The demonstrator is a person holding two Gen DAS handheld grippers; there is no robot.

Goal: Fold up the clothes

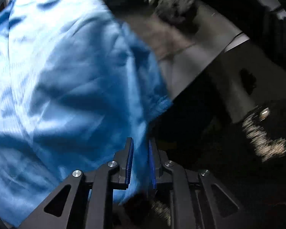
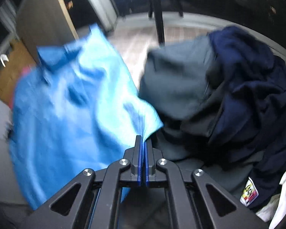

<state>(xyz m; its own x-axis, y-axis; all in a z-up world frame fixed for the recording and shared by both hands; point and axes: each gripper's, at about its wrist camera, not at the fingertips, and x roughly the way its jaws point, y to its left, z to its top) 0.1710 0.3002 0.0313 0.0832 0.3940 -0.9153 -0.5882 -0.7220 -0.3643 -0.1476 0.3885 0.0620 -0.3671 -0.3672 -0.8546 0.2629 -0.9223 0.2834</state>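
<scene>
A light blue shirt (image 1: 66,76) fills the left half of the left wrist view, hanging in wrinkled folds. My left gripper (image 1: 141,143) has a bunched fold of it filling the narrow gap between its blue pads, so it is shut on the cloth. In the right wrist view the same blue shirt (image 2: 76,105) hangs to the left, its collar at the top. My right gripper (image 2: 143,139) is shut tight on a corner of it. Both views are motion-blurred.
A heap of clothes lies to the right of the right gripper: a grey garment (image 2: 177,87), a navy one (image 2: 247,95) with a coloured label (image 2: 249,192), and white cloth (image 2: 284,200). A wooden cabinet (image 2: 43,19) stands behind. A grey surface (image 1: 190,57) shows in the left wrist view.
</scene>
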